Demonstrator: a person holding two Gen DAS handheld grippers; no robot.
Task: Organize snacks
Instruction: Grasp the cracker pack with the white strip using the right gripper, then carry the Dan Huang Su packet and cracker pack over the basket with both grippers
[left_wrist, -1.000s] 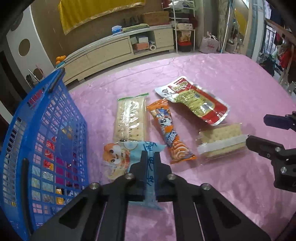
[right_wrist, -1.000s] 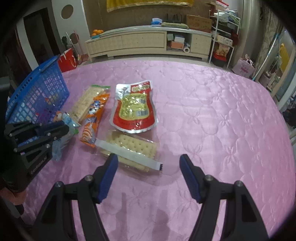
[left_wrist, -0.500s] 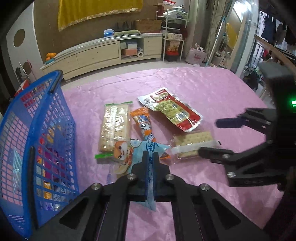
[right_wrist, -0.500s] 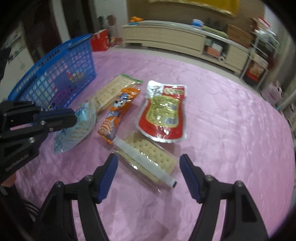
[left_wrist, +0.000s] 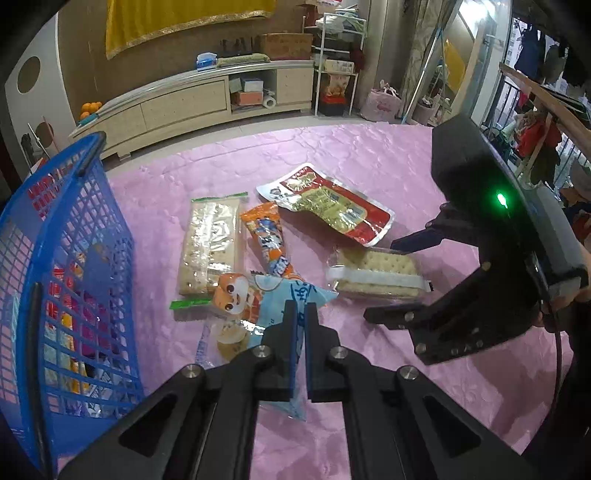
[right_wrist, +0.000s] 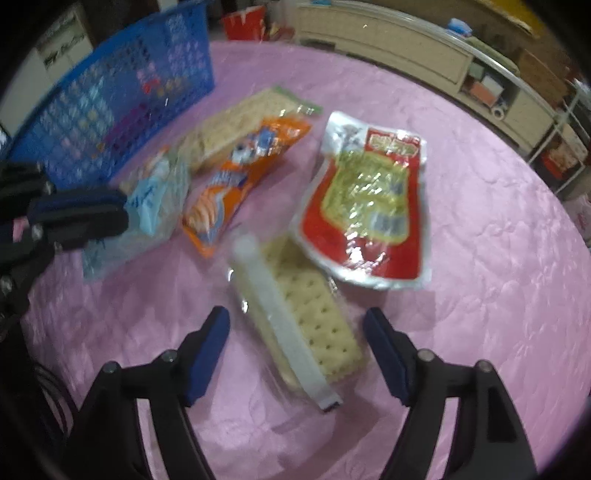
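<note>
The left gripper (left_wrist: 300, 321) is clamped on the pale-blue plastic snack packet with a cartoon fox (left_wrist: 255, 295), its jaws pressed together on the wrapper just above the pink quilted tablecloth (left_wrist: 369, 155). The right gripper (right_wrist: 295, 343) stands wide apart — its jaws have just been opening — straddling the clear-wrapped cracker pack with a white band (right_wrist: 306, 332) without touching it. Beside that pack lie a red and silver foil pouch (right_wrist: 373, 199), an orange snack stick wrapper (right_wrist: 236, 173) and a long clear cracker sleeve (left_wrist: 210, 243). The blue plastic mesh basket (left_wrist: 55, 229) stands at the table's left edge — wrapped snacks already inside.
</note>
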